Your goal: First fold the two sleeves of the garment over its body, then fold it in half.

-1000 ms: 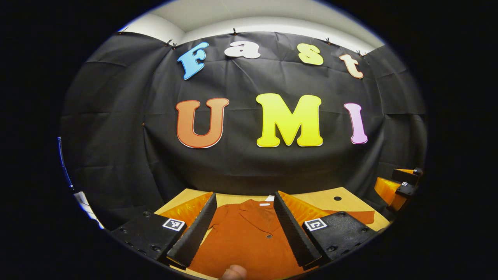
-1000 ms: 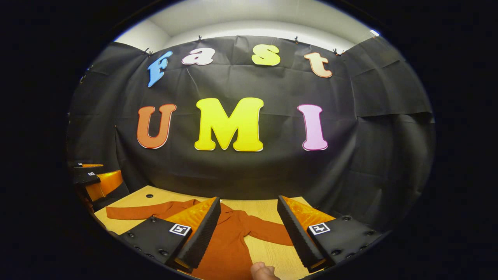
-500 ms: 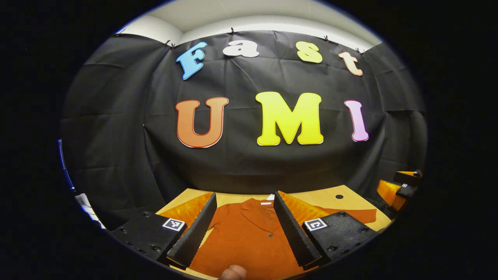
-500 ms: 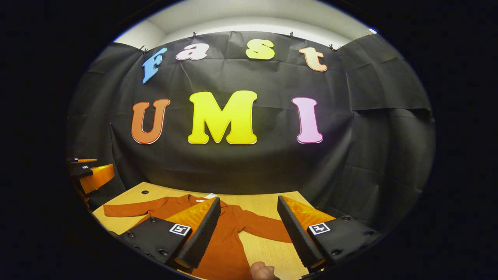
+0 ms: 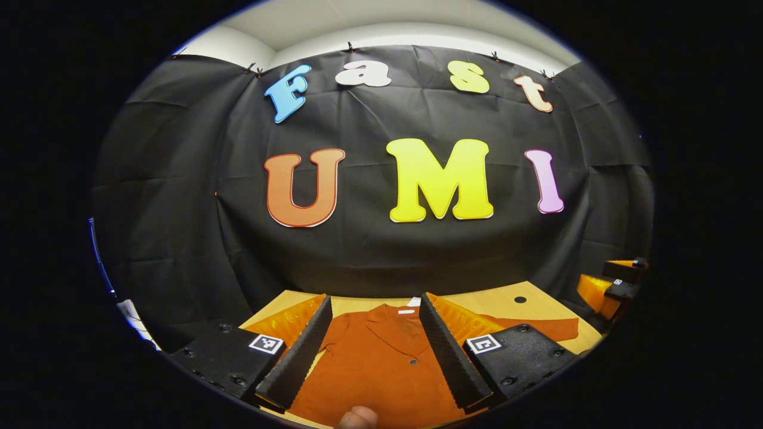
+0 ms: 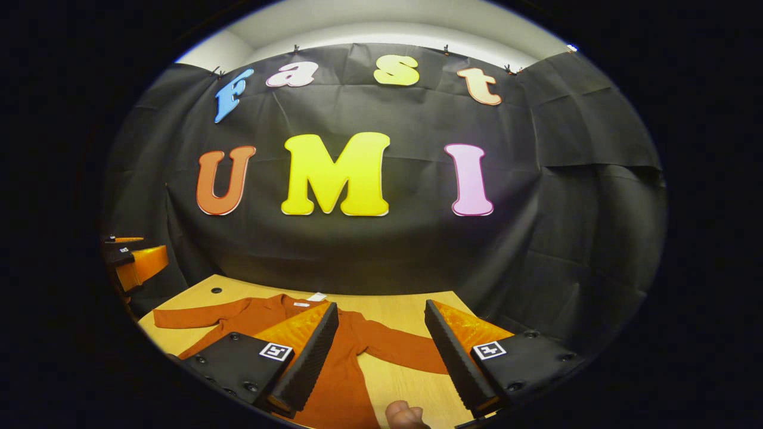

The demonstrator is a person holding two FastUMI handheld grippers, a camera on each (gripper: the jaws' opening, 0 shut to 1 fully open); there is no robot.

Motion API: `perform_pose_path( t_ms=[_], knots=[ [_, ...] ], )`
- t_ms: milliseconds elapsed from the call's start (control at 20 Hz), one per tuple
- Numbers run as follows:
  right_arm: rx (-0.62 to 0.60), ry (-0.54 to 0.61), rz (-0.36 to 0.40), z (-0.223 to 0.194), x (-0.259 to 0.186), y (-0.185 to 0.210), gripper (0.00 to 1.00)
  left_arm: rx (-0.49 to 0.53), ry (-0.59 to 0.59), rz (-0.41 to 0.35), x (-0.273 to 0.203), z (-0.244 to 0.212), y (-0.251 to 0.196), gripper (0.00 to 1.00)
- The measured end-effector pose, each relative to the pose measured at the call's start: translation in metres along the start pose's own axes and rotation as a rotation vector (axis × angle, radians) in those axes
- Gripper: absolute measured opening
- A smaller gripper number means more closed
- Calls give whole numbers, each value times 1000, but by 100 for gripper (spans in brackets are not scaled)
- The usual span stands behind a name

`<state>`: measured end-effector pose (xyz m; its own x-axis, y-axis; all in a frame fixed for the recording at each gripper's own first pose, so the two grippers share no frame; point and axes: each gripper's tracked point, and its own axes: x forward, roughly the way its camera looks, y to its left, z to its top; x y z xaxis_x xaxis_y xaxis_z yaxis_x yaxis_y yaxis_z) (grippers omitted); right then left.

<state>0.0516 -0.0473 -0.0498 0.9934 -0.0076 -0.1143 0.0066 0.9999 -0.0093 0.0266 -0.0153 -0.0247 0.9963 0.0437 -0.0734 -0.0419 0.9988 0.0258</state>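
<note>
A rust-orange shirt point(image 5: 381, 363) is spread flat on the wooden desk point(image 5: 506, 307), collar toward the far edge, with a small white tag point(image 5: 408, 311) at the neck and a dark button point(image 5: 412, 361) on the chest. In the right gripper view the same shirt point(image 6: 334, 357) is seen with both sleeves stretched outward: one sleeve point(image 6: 197, 316) runs toward the desk's left edge, the other sleeve point(image 6: 399, 353) lies across bare wood between the fingers. Neither sleeve is folded over the body.

The left gripper point(image 5: 375, 348) is held above the shirt's chest with its jaws spread wide and nothing between them. The right gripper point(image 6: 381, 351) is likewise wide apart and grips nothing, hovering over the nearer sleeve. A fingertip point(image 5: 356, 417) is seen at the bottom of the left gripper view, and a thumb point(image 6: 405, 414) at the bottom of the right gripper view.

A small round hole point(image 5: 520, 300) is set in the desk near a far corner. The black cloth wall point(image 5: 381, 250) hangs directly behind the far edge. Nothing lies on the shirt.
</note>
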Motion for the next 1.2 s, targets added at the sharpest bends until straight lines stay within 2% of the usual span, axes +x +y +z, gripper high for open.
perform_pose_path(
  t_ms=[150,500,600,650,800,950,1200],
  knots=[
    [14,29,-61,-11,19,-34,94,8,24,-5,3,-8,-8,96],
    [49,169,-205,-69,75,-139,94,-59,80,-106,10,-20,-51,95],
    [79,251,-235,-96,92,-170,94,-59,122,-114,14,-30,-60,100],
    [102,296,-249,-112,102,-183,94,-40,163,-116,16,-42,-64,96],
    [138,441,-277,-158,121,-223,94,18,254,-110,16,-70,-74,97],
    [168,569,-326,-205,137,-257,94,30,305,-88,16,-87,-81,97],
    [271,802,-373,-275,141,-278,94,56,367,-58,10,-107,-83,96]
  ],
)
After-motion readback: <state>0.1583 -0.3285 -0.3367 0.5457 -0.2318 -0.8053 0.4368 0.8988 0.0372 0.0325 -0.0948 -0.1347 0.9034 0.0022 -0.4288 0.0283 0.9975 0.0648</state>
